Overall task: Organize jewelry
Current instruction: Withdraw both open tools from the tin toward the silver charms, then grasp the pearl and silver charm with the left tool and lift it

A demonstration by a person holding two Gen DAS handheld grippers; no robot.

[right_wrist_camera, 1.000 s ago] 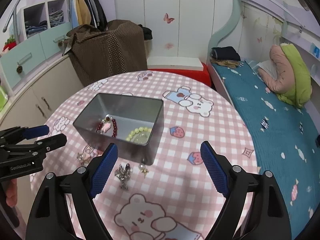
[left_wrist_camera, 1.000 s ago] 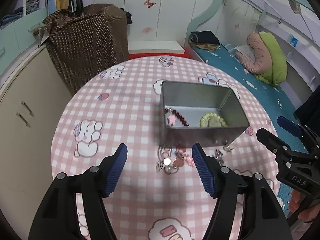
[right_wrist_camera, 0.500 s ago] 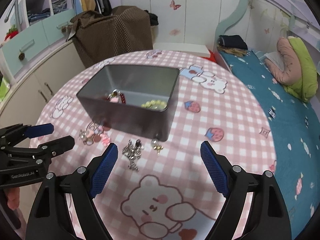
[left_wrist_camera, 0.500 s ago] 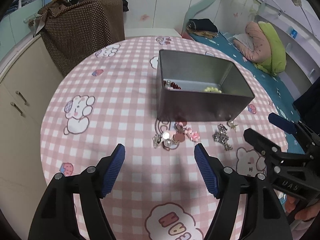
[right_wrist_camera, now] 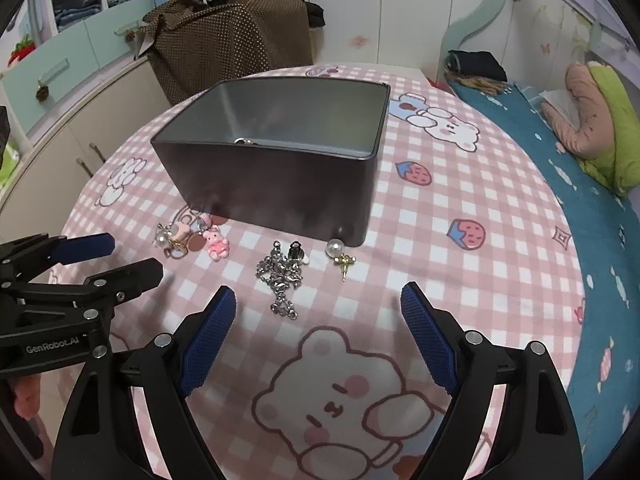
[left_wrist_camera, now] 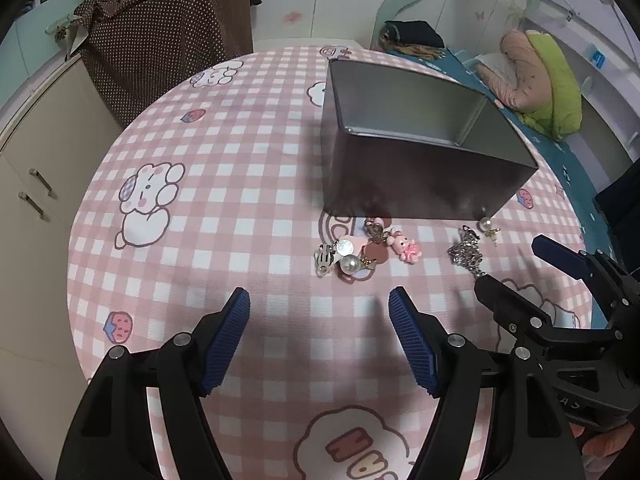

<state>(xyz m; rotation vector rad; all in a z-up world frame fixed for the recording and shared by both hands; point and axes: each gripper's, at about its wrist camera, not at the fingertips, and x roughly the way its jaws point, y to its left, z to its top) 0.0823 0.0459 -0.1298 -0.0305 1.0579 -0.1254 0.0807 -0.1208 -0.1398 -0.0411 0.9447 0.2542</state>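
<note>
Silver-toned and nearest, so probably going for the chain (right_wrist_camera: pixel 282 276) first: hovering the right gripper (right_wrist_camera: pixel 317 292) just short of it, in front of the tin (right_wrist_camera: pixel 280 184), jaws spread wide and gripping nothing. Hanging the left gripper (left_wrist_camera: pixel 319 300) likewise wide open and empty, near the charms (left_wrist_camera: pixel 360 252) at the tin's front left corner.

Judging the step as a pick-up and drop into the tin:
- Coming down with one pad on each side of the tangle, not on top of it.
- Closing low against the cloth (left_wrist_camera: pixel 240 200), since thin links are likely slipping out of a high pinch.
- Catching the thick knot rather than the loose tail.
- Lifting well over the tin's rim before letting go.
- Leaving the pearl stud (right_wrist_camera: pixel 340 254), touching or almost touching the tin's front right corner, for a separate narrow pinch.
- Keeping the two grippers apart, as both are working the same strip in front of the tin.

Seeing little of the tin's inside from this low angle.

Working on a soft pink checked cloth with bears and strawberries, probably bunching under a dragged pad. Noting a brown dotted bag (right_wrist_camera: pixel 232 36) behind the tin, cabinets (left_wrist_camera: pixel 36 184) left of it, a bed (right_wrist_camera: pixel 580 200) right of it.
</note>
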